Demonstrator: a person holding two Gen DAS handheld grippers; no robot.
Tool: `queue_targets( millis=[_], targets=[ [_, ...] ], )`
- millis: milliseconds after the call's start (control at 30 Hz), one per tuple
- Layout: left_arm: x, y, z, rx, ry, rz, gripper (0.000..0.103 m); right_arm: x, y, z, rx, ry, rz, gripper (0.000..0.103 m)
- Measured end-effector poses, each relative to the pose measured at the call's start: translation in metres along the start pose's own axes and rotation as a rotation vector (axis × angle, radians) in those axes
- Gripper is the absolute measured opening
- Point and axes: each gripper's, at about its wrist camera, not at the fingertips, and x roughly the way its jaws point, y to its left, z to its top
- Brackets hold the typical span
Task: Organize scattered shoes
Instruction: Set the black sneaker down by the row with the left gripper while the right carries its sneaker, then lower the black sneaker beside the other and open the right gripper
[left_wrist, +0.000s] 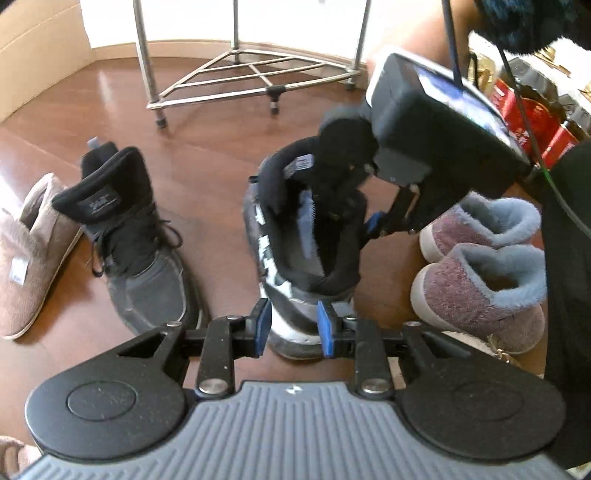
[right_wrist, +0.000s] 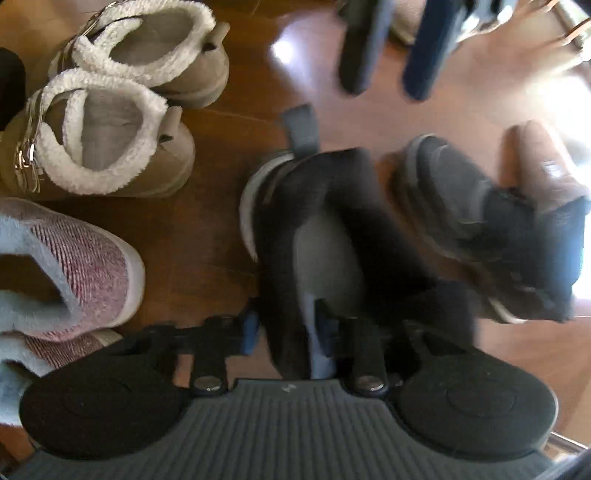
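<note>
A black-and-grey high-top shoe (left_wrist: 295, 236) stands upright on the wooden floor (left_wrist: 207, 155), and both claws are on it. The left claw (left_wrist: 293, 326) straddles the shoe's white-soled end, its blue pads pressing either side of it. The right claw (right_wrist: 286, 328) reaches down from above and pinches the black padded collar by the shoe's opening, its pads nearly together on the fabric. To the left in the left wrist view, near but apart, stands the matching dark high-top (left_wrist: 133, 240), leaning against a tan slipper (left_wrist: 33, 254). On the other side, a pair of pink slippers with blue fleece lining (left_wrist: 480, 266) sits side by side. The right wrist view also shows two tan fleece-lined boots (right_wrist: 122, 110) next to each other.
</note>
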Motion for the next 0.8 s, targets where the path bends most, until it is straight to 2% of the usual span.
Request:
queue_targets(
  millis=[33,133,233,267,367,467,567,700,733,767,800],
  targets=[
    [0.001,0.001,0.000,-0.004,0.002,0.005,0.033,0.002,-0.003,-0.002,0.050,-0.004,0.002,0.018],
    [0.002,0.004,0.000,-0.011,0.001,0.007,0.033,-0.007,-0.023,-0.010,0.328,-0.023,-0.016,0.018],
    [0.003,0.007,0.003,-0.015,0.000,0.006,0.033,-0.025,-0.057,-0.030,0.736,-0.071,-0.008,0.018],
    [0.004,0.007,0.004,-0.016,-0.001,0.006,0.033,-0.033,-0.073,-0.042,0.925,-0.090,0.001,0.018],
    [0.005,0.009,0.005,-0.017,-0.002,-0.002,0.033,-0.046,-0.110,-0.078,1.370,-0.093,0.042,0.018],
    [0.008,0.008,0.007,-0.013,0.000,-0.008,0.033,-0.043,-0.134,-0.122,1.660,-0.055,0.063,0.017],
    [0.011,0.006,0.008,-0.002,0.000,-0.010,0.033,-0.023,-0.148,-0.160,1.784,-0.025,0.071,0.018],
    [0.014,0.007,0.008,-0.010,0.008,-0.007,0.033,-0.014,-0.152,-0.177,1.756,-0.053,0.070,0.026],
    [0.015,0.007,0.007,-0.012,0.010,-0.004,0.033,-0.015,-0.150,-0.174,1.726,-0.063,0.064,0.032],
    [0.015,0.007,0.007,-0.013,0.011,-0.003,0.033,-0.019,-0.145,-0.163,1.664,-0.078,0.055,0.051],
    [0.016,0.008,0.008,-0.014,0.011,0.001,0.033,-0.024,-0.139,-0.152,1.610,-0.092,0.048,0.062]
  ],
)
